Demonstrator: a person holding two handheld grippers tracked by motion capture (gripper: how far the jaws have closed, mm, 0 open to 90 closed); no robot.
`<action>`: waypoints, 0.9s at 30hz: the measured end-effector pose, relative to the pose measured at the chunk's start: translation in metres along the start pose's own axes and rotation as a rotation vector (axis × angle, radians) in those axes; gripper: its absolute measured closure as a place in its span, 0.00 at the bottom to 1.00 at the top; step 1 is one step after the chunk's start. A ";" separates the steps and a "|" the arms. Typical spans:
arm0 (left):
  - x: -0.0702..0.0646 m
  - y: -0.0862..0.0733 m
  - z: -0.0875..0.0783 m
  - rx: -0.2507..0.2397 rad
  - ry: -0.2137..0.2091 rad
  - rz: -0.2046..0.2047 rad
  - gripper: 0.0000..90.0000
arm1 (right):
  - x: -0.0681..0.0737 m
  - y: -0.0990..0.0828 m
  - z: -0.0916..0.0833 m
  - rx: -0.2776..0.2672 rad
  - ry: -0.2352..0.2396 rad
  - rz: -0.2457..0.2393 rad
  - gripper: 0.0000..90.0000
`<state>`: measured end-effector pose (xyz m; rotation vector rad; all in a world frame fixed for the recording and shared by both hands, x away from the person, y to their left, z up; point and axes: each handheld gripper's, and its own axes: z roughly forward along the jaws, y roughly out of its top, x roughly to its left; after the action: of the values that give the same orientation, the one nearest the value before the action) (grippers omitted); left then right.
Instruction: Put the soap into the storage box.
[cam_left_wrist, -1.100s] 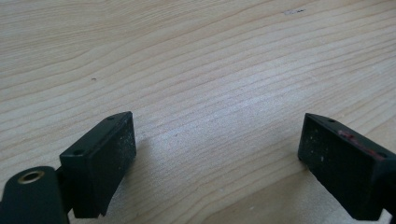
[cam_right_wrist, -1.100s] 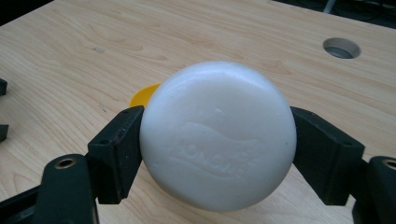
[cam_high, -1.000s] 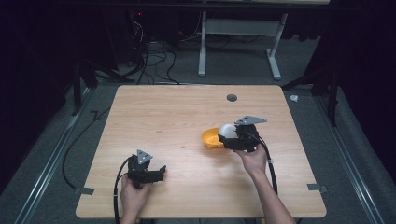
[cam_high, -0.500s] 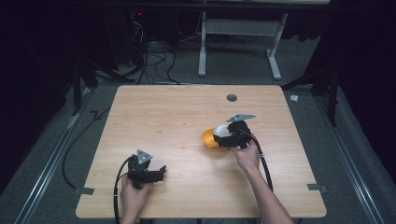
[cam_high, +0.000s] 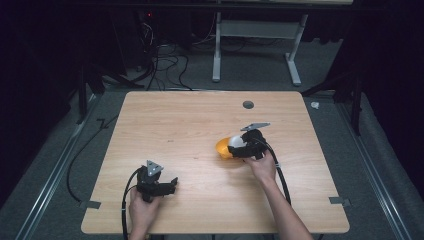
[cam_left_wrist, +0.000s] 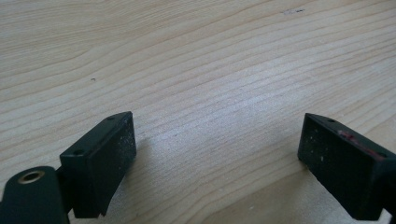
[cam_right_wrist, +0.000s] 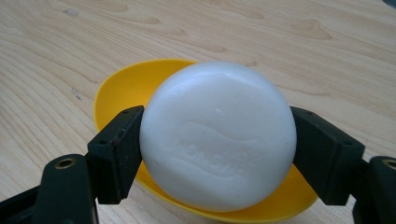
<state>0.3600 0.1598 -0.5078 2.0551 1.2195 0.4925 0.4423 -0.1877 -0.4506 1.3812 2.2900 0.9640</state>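
On the wooden counter (cam_high: 190, 125), the right claw (cam_right_wrist: 217, 154) clamps a white soap bar (cam_right_wrist: 218, 140) over a yellow bowl (cam_right_wrist: 121, 88); the left claw (cam_left_wrist: 217, 158), near left, gapes apart.

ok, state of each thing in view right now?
Left tool: open, nothing in it, over bare wood.
Right tool: shut on the white soap.
White soap: clamped at both sides, over the yellow bowl.
Yellow bowl: upright on the table, under the soap.
Table: otherwise bare wood.
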 end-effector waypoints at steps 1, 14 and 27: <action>0.000 0.000 0.000 0.000 0.000 0.000 0.13 | 0.000 -0.001 0.002 0.006 -0.005 -0.003 0.26; 0.000 0.000 0.000 0.000 0.000 0.000 0.13 | 0.001 -0.003 0.012 0.018 0.014 0.009 0.24; 0.000 0.000 0.000 0.001 0.000 0.001 0.13 | 0.000 -0.001 -0.005 -0.054 -0.015 -0.008 0.19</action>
<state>0.3600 0.1597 -0.5078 2.0566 1.2184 0.4928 0.4389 -0.1898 -0.4476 1.3516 2.2406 1.0013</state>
